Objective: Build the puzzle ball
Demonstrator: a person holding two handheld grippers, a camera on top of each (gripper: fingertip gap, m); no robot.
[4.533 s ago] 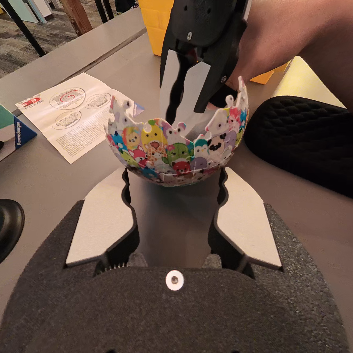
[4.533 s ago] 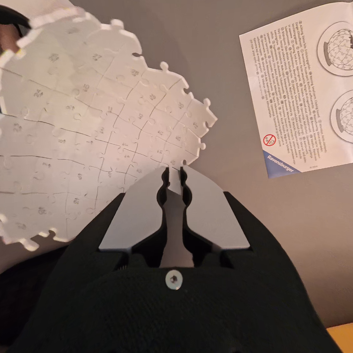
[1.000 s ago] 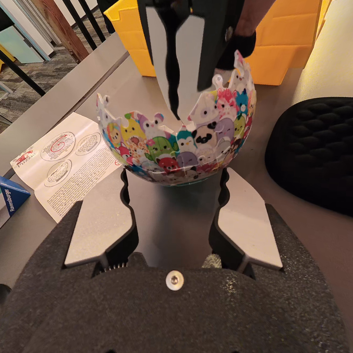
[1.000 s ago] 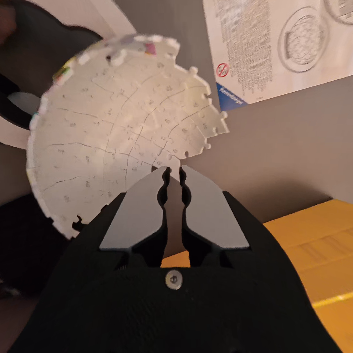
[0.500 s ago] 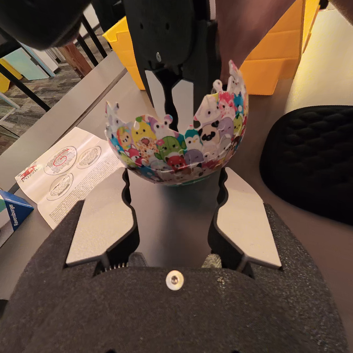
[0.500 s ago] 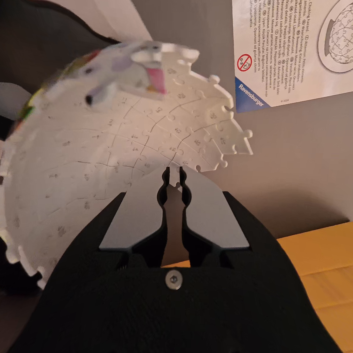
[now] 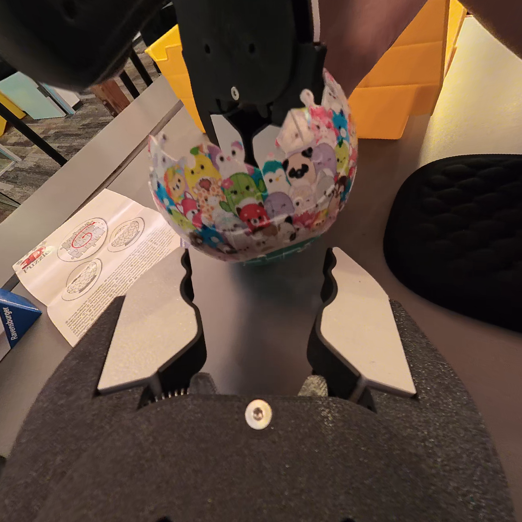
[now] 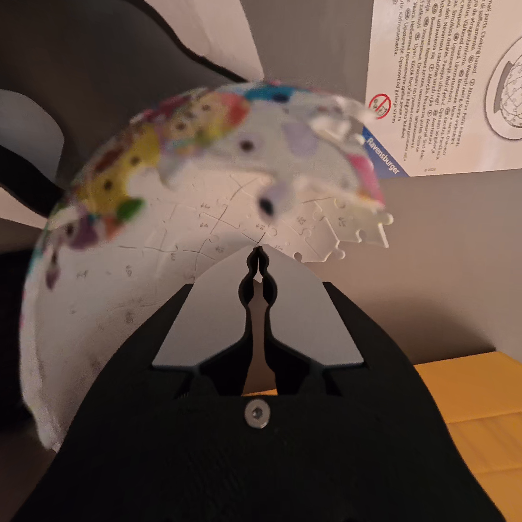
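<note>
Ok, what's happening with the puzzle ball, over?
Left gripper open, empty, just short of the puzzle ball. Right gripper shut on its rim from above. Ball half built. Nothing in the way.

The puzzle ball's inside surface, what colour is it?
Plain white, best seen in the right wrist view of the puzzle ball.

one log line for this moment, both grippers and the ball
left gripper: open, empty, facing ball | right gripper: shut on rim | colourful half-built cartoon-print puzzle ball: open bowl, tilted, unfinished | step: holding bowl
</note>
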